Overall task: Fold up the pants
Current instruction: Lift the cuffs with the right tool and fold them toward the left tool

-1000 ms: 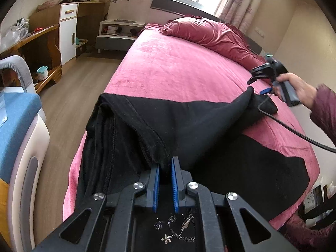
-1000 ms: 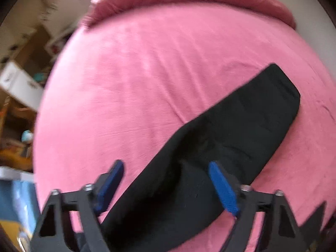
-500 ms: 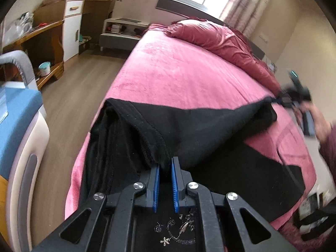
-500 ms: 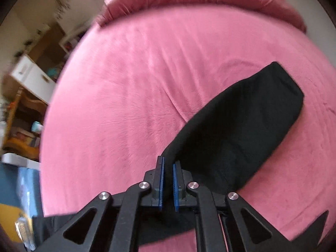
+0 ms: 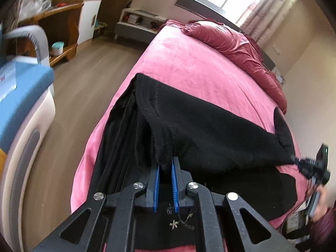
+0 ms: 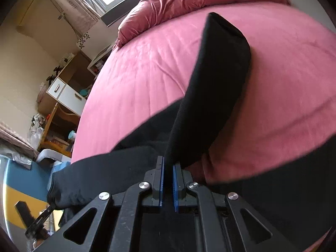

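Observation:
Black pants lie on a pink bed, near its foot. My left gripper is shut on a fold of the pants at the waist end and holds it lifted. My right gripper is shut on the pants' leg, which rises from the jaws and drapes over the bed. In the left wrist view the right gripper holds the far leg end at the bed's right side, so the cloth is stretched between both grippers. The left gripper shows at the lower left of the right wrist view.
A crumpled red duvet lies at the head of the bed under the window. Left of the bed is wood floor, a blue and white chair, a wooden desk and a low white shelf.
My right gripper closed on the leg end and pulled it down toward the foot of the bed, lifting the leg. My left gripper stayed shut on the waist fold.

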Available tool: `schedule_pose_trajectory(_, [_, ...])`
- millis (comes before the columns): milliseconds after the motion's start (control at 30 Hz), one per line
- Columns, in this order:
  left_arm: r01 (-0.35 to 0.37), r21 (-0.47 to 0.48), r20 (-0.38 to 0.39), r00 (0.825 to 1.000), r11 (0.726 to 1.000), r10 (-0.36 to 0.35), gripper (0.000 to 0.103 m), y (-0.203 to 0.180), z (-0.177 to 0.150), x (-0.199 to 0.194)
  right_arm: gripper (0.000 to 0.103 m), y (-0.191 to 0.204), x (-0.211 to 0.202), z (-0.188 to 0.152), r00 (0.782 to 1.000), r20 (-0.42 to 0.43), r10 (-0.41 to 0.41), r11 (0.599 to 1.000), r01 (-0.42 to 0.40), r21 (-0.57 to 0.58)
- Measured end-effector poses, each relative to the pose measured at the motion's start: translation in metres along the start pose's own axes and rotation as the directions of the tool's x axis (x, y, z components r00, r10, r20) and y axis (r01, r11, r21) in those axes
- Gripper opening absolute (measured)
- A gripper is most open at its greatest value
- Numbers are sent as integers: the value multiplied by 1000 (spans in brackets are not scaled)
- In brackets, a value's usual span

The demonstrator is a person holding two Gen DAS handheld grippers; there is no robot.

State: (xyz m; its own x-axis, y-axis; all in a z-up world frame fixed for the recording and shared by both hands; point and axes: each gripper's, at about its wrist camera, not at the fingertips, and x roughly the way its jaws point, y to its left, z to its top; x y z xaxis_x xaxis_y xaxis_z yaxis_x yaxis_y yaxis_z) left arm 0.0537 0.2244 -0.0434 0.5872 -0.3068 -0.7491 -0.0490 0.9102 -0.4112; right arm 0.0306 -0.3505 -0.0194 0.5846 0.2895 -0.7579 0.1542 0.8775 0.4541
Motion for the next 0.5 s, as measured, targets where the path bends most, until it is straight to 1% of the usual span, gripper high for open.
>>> schedule_pose_trajectory(100, [19, -3, 11, 1000, 1000, -19, 10, 1, 2, -8, 7, 3, -9, -21, 1000, 11, 13, 1000, -13, -4])
schedule_pose_trajectory(200, [12, 32, 41, 999, 999, -13, 10, -2, 6, -19, 7, 15, -14, -24, 1000, 25, 17, 999, -16, -46])
schedule_pose_trajectory(233, [6, 43, 48, 999, 999, -8, 10, -1, 8, -22, 7, 15, -20, -29, 999, 35, 28, 999, -26, -46])
schedule_pose_trajectory(300, [8, 46, 35, 999, 999, -10, 10, 4, 7, -22, 7, 10, -30, -39, 997, 43, 65, 998, -64, -24])
schedule_pose_trajectory(333, [11, 26, 11, 1000, 1000, -11, 12, 10, 5, -19, 7, 6, -32, -48, 996, 39, 76, 997, -75, -12])
schedule_pose_trajectory(400, [11, -16, -29, 1000, 1000, -12, 17, 20, -1, -13, 7, -2, -26, -67, 999, -4, 51, 999, -51, -12])
schedule_pose_trajectory(500, [20, -90, -55, 998, 996, -25, 21, 35, -12, -13, 7, -14, -15, -89, 998, -51, 25, 1000, -24, 11])
